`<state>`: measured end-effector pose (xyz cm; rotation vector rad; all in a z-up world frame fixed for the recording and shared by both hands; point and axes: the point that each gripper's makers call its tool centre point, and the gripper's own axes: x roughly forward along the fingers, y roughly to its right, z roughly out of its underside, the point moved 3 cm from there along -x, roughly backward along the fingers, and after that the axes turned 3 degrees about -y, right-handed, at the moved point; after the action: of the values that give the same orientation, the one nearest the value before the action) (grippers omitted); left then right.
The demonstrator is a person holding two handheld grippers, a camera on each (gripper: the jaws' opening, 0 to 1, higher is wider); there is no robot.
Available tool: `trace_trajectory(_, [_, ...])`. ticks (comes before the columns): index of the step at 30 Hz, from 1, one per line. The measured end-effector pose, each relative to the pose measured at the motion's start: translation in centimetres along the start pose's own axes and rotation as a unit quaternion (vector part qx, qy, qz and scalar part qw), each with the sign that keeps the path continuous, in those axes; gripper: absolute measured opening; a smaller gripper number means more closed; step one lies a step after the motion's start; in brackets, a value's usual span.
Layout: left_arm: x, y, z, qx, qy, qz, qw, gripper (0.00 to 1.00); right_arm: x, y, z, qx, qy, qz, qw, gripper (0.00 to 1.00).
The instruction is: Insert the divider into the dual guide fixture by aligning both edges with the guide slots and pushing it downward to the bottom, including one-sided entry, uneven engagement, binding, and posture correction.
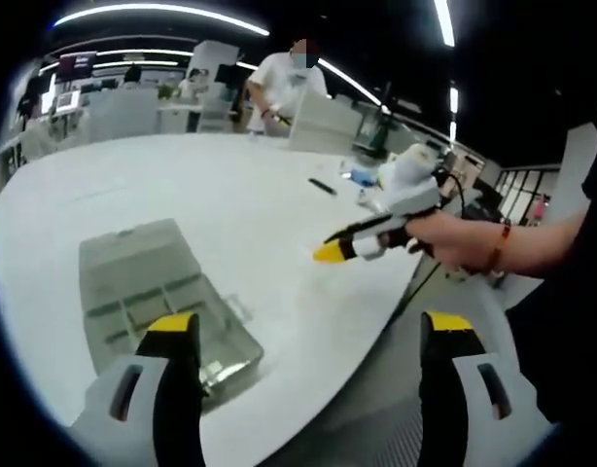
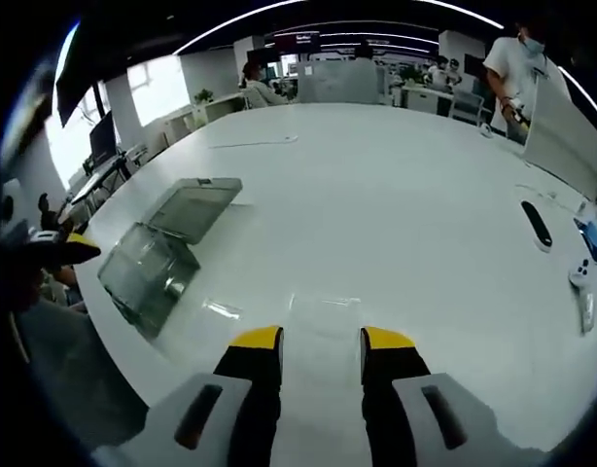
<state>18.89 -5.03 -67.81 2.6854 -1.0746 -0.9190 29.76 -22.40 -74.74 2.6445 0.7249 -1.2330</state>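
With both grippers empty — left gripper (image 1: 308, 336) jaws spread, right gripper (image 2: 321, 341) jaws narrowly apart — we approach the clear divider (image 2: 323, 305) lying flat near the fixture box (image 2: 162, 248), pinching one edge squarely.

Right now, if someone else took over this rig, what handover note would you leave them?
Left gripper: open, empty, hovering over the table edge by the clear compartment box.
Right gripper: jaws slightly apart, nothing held, above two clear flat pieces lying on the white table, likely the dividers.
The box sits lid open near the table edge.
Done: nothing inserted that I can see.
Left: pick up a divider, align both edges with the slots, push down fully.
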Motion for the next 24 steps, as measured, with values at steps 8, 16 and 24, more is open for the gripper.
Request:
trace_trajectory(8, [-0.3, -0.1, -0.5, -0.023, 0.022, 0.000, 0.9995, 0.92, -0.3, -1.1, -0.5, -0.012, 0.013, -0.011, 0.9998, 0.27])
trace_trajectory(16, [-0.2, 0.0, -1.0, -0.033, 0.037, 0.003, 0.9988, 0.92, -0.6, -2.1, -0.9, -0.018, 0.024, -0.029, 0.9991, 0.27])
trace_trajectory(24, [-0.2, 0.1, -1.0, -0.045, 0.042, 0.004, 0.9981, 0.91, -0.8, -2.9, -0.8, -0.022, 0.026, -0.039, 0.9987, 0.27])
